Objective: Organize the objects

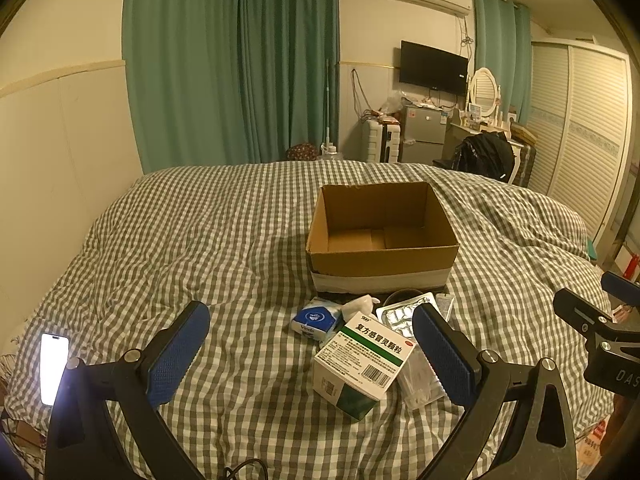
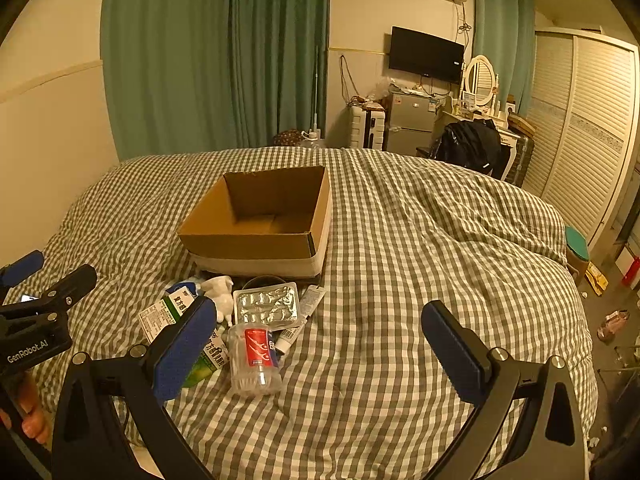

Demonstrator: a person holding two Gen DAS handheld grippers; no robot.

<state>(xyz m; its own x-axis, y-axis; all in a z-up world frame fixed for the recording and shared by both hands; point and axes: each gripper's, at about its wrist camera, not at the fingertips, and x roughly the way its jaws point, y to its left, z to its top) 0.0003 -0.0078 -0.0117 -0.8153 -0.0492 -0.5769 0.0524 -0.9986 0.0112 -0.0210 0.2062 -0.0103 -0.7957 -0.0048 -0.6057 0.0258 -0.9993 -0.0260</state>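
A home bedroom: a checked duvet bed [image 1: 200,240], green curtains [image 1: 232,60], louvred wardrobe [image 1: 580,128], dressing-table mirror [image 1: 485,92].

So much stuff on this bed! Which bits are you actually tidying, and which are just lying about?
For the job: cardboard box, medicine box, tissue pack, blister pack, clear plastic container, small tube, both open claws, left and right.

Just lying about: lit phone, checked blanket.
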